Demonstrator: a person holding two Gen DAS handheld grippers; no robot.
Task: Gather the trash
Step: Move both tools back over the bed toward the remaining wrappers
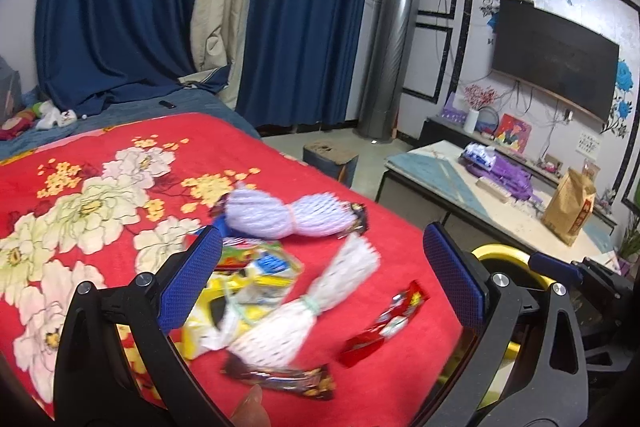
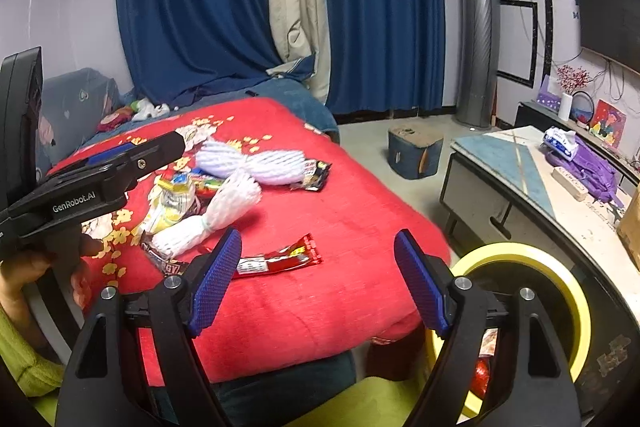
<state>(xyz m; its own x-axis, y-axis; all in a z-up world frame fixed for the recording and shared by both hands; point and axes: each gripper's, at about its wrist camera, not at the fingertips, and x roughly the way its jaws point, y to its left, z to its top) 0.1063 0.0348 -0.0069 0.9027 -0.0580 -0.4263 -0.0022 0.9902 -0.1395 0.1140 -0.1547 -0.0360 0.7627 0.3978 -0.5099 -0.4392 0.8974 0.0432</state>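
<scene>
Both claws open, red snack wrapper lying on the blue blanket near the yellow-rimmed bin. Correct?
Not quite: the blanket is red with a floral print, not blue; the right wrist view shows this clearly. The rest holds: the left claw and right claw are both open, and the red snack wrapper lies on the blanket near the yellow-rimmed bin.

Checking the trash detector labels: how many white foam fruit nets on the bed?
2. One foam net lies farther back on the red blanket; the other foam net lies diagonally nearer, beside the wrapper pile. More could hide underneath.
</scene>
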